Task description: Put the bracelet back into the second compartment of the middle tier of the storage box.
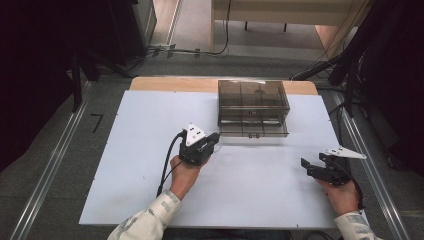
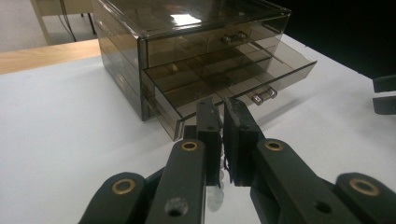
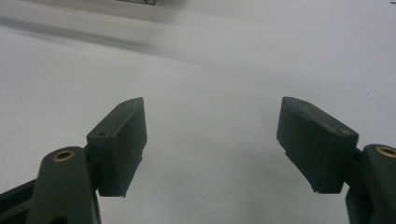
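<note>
Drawers on the smoked-plastic drawer cabinet (image 1: 253, 107) at the far middle of the white table (image 1: 125, 165) look like my job: the middle drawer (image 2: 233, 77) stands pulled out, and my left gripper (image 2: 223, 122) sits just before it, jaws clenched on nothing. I judge the next move is nudging that drawer front or hooking its handle (image 2: 264, 95), while my right gripper (image 3: 212, 140) waits released, well apart; no readable labels anywhere
</note>
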